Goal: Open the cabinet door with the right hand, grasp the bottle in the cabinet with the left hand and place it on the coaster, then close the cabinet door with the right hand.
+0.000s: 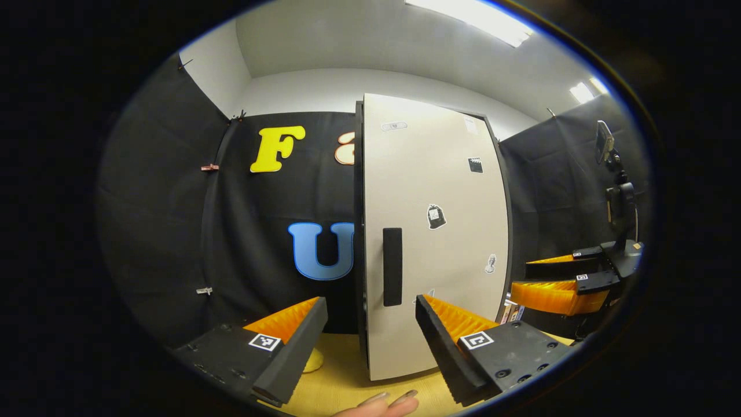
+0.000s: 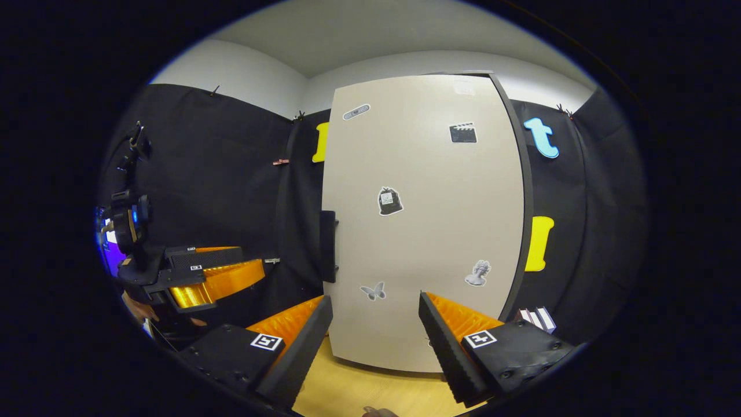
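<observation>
My left gripper point(image 1: 370, 336) and right gripper point(image 2: 375, 333), fingers spread, face the shut beige flat-panel cabinet door point(image 2: 425, 220), well apart.

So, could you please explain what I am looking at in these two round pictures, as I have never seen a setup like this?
There is no robot here. A person holds a two-finger claw in each hand, and a fisheye camera rides on each one, looking forward along its fingers.

In the left gripper view, the left claw sits open at the bottom, holding nothing. Ahead is a cabinet with a pale door, which looks shut, and a dark handle. The right claw shows farther off at the right.

In the right gripper view, the right claw is also open and empty, facing the same door; the left claw appears at the left.

The cabinet stands on a wooden tabletop. The bottle is presumably inside, out of sight.
</observation>
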The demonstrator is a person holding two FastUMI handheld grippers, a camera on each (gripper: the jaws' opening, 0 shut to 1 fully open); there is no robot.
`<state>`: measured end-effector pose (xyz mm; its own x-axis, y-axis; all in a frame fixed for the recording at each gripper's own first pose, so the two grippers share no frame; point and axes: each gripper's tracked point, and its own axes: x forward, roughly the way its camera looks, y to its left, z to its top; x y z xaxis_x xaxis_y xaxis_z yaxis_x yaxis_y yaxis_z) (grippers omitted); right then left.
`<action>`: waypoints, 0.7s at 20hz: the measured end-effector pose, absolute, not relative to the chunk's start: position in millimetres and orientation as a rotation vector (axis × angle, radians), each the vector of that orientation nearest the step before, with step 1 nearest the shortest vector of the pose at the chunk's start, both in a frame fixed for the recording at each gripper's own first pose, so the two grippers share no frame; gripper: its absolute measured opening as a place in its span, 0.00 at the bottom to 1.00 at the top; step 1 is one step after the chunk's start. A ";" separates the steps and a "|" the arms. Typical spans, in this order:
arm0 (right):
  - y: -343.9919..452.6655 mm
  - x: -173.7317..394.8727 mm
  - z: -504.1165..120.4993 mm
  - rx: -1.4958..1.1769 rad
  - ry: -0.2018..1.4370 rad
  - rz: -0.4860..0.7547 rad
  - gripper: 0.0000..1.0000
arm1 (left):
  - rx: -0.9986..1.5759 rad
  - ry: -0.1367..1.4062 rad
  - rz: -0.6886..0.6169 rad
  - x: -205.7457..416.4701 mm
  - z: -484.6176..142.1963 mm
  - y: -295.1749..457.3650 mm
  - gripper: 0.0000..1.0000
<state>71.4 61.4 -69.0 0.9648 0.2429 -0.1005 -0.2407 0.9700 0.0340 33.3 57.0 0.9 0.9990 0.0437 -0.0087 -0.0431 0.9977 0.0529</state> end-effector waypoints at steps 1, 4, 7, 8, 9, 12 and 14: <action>60.8 70.5 -69.2 0.020 0.105 0.239 0.98 | 0.049 0.011 0.039 34.1 0.1 55.7 0.96; 58.4 69.8 -68.4 0.018 0.102 0.226 0.98 | 0.050 0.011 0.029 34.7 0.2 55.7 0.96; 54.9 69.7 -66.0 0.019 0.094 0.202 0.98 | 0.055 0.009 0.020 35.8 0.1 54.4 0.97; 54.5 70.1 -65.4 0.024 0.093 0.195 0.98 | 0.054 0.004 0.018 35.3 1.8 54.7 0.97; 55.0 70.1 -63.6 0.032 0.089 0.190 0.98 | 0.051 -0.002 0.017 33.0 -2.1 59.2 0.97; 53.5 71.3 -57.7 0.031 0.069 0.172 0.98 | 0.022 -0.007 -0.019 34.1 1.0 57.3 0.96; 49.2 73.9 -53.9 0.018 0.050 0.151 0.98 | 0.014 -0.010 -0.028 33.2 5.3 58.4 0.97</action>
<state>73.9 49.2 -53.9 0.9874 0.1507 -0.0483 -0.1499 0.9885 0.0212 33.2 58.4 5.3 0.9996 -0.0280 0.0097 0.0279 0.9995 0.0144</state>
